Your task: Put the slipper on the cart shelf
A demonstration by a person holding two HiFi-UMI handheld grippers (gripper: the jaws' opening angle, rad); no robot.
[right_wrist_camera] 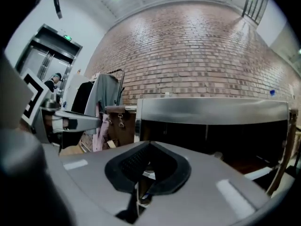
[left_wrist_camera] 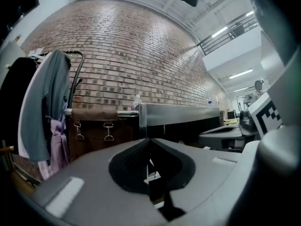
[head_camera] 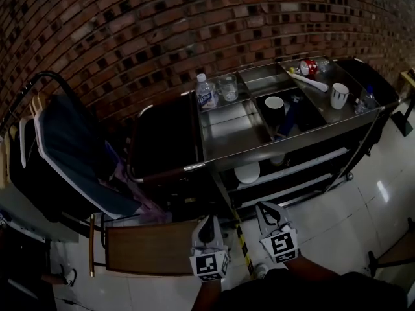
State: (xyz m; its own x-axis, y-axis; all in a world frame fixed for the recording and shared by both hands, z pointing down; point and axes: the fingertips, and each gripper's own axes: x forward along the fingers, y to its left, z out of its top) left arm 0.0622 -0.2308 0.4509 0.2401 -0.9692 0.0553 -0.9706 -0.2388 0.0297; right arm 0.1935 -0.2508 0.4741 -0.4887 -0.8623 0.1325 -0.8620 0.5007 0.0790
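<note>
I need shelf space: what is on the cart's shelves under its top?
One white round dish lies on the upper shelf. The rest of both shelves is hidden by the cart top and by shadow.

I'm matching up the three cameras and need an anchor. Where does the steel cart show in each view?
Head view: the steel cart fills the upper middle and right, seen from above.
Left gripper view: the steel cart is a steel band right of centre.
Right gripper view: the steel cart spans the middle and right.
Shared landmark: the brick wall behind it in all three views.
</note>
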